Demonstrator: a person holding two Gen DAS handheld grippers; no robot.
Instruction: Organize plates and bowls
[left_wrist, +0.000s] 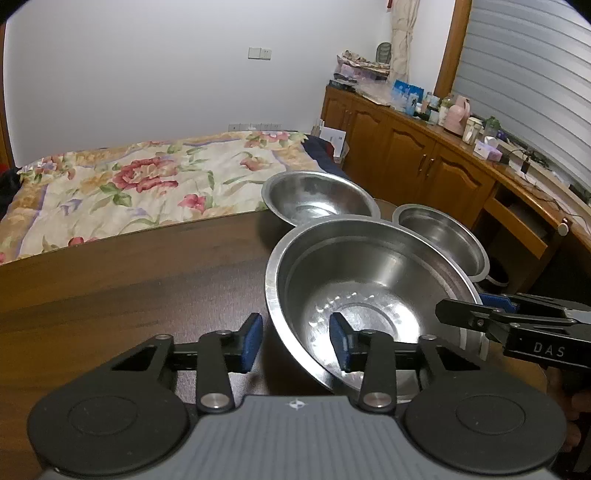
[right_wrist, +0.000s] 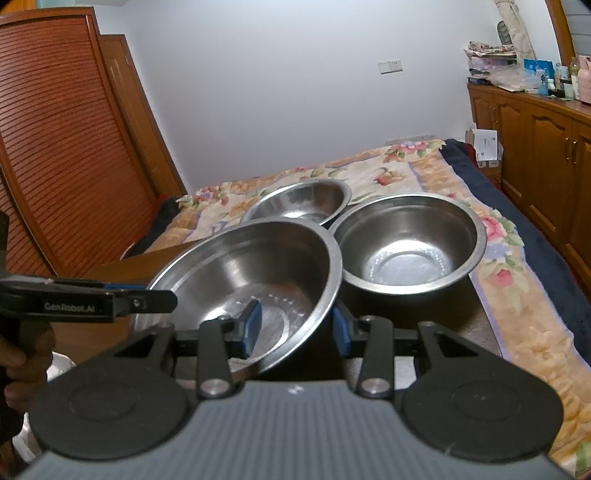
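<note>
The blue-padded fingers (left_wrist: 252, 341) of the left gripper (left_wrist: 295, 341) stand apart astride the near-left rim of the large round stainless-steel bowl (left_wrist: 369, 288), one pad outside, one inside; no pad clearly presses the wall. The right gripper (right_wrist: 295, 332) is likewise parted across the opposite rim, inner pad (right_wrist: 251, 328) in the bowl, outer pad just outside. The bowl looks tilted on the dark wooden table (left_wrist: 129, 288).

Beyond this bowl, touching or nearly touching its far rim, sit a medium steel bowl (right_wrist: 408, 243) and a smaller steel bowl (right_wrist: 299, 201), the latter nearer the floral bedspread (left_wrist: 129, 184).

The step appears to be gripping the large bowl two-handed for nesting. Next, both grippers would need to close on the rim together and lift it level.

The bowl's base is hidden behind the gripper bodies, so whether it rests on the table or is raised cannot be told. A hand (right_wrist: 22, 363) is cut off at the frame edge.
</note>
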